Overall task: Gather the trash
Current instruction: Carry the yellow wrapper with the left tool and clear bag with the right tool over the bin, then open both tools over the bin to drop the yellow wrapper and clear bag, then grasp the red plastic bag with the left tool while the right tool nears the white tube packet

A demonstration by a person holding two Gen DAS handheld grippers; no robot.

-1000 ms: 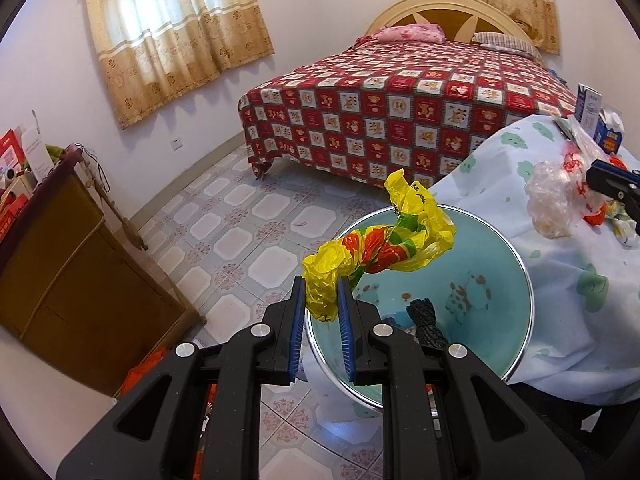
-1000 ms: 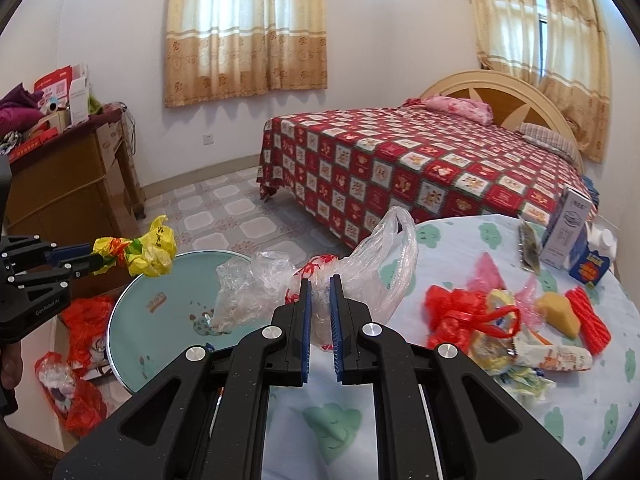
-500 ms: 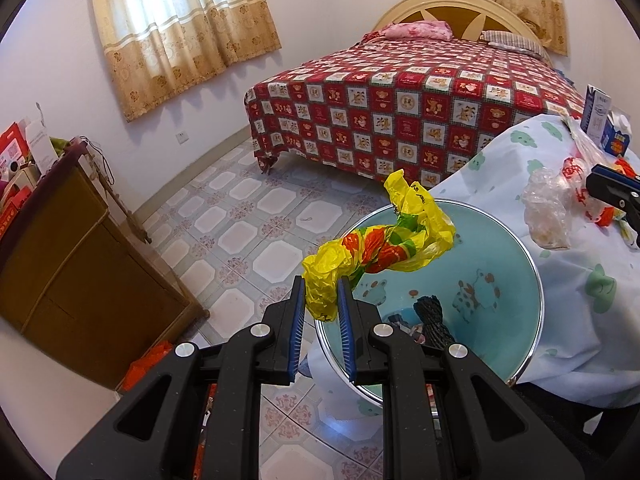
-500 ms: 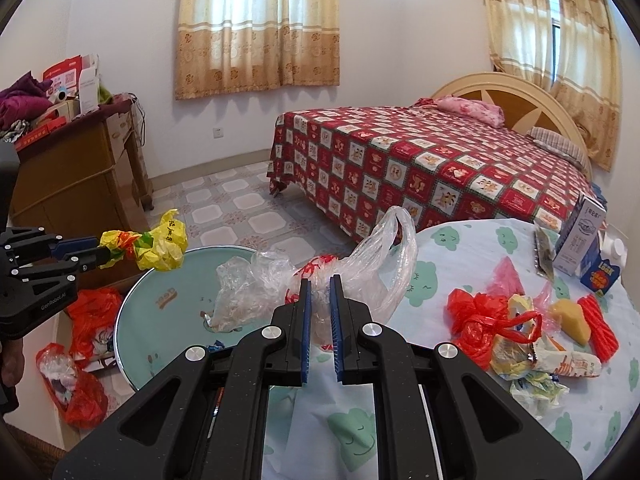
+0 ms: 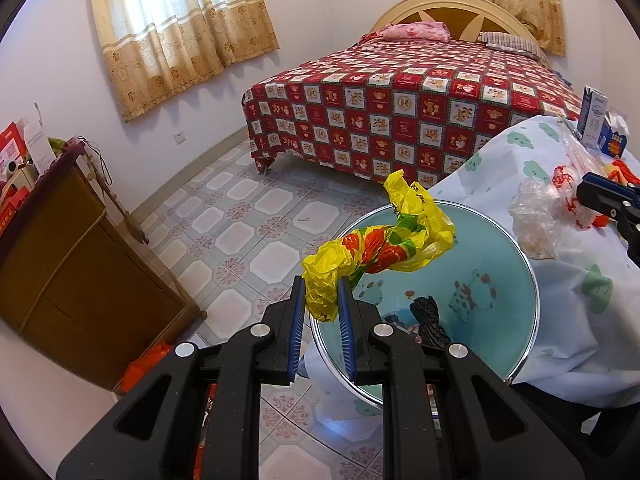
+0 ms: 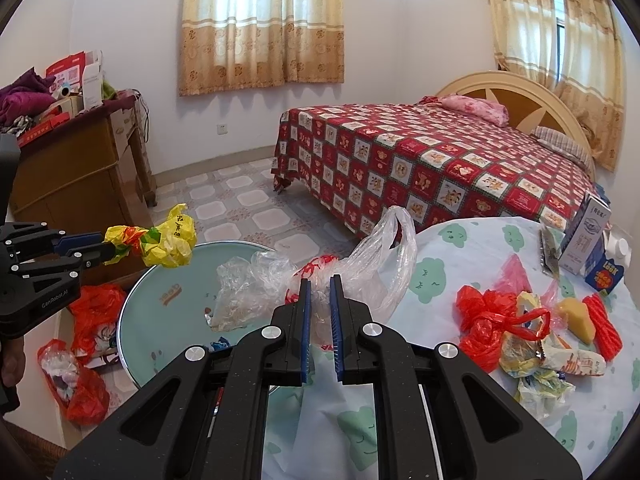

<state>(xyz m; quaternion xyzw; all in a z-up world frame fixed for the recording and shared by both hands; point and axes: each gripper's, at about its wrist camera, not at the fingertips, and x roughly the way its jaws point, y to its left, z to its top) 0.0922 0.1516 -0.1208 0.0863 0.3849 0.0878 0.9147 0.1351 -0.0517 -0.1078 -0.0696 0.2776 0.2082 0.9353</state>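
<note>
While the right wrist view took in the whole scene, the left wrist view looked down into a round teal basin (image 5: 492, 248) and showed a black knotted item (image 5: 430, 318) lying inside it, which the other view did not show. At far left in the right wrist view, red plastic bags (image 6: 86, 364) sat on the floor beside a wooden cabinet (image 6: 76, 172). Next came the left gripper (image 6: 108, 250), its fingers (image 5: 298, 320) closed on one end of a crumpled yellow wrapper (image 5: 380, 248) streaked with red and green. The wrapper was held in the air above the near rim of the basin, twisted like a rope and flaring into a loose yellow bunch at its free end.

Toward the middle, the right gripper (image 6: 319, 304) had its fingers (image 6: 306, 320) pinched on a thin clear plastic bag (image 6: 360, 268) with red print, which draped over the edge of the tabletop (image 6: 460, 248) and partly over the basin; its handle loop stood upright. From the left wrist view only the tip of that gripper showed, at the right edge.

Farther right, only the right wrist view revealed more trash on the cloud-print cloth: a knotted red bag (image 6: 492, 316), crumpled printed wrappers (image 6: 548, 364), a yellow wedge (image 6: 578, 318) and a red ribbed piece (image 6: 604, 326). Cartons (image 6: 588, 236) stood at the far right edge. A bed (image 6: 420, 160) with a red patterned cover filled the background.
</note>
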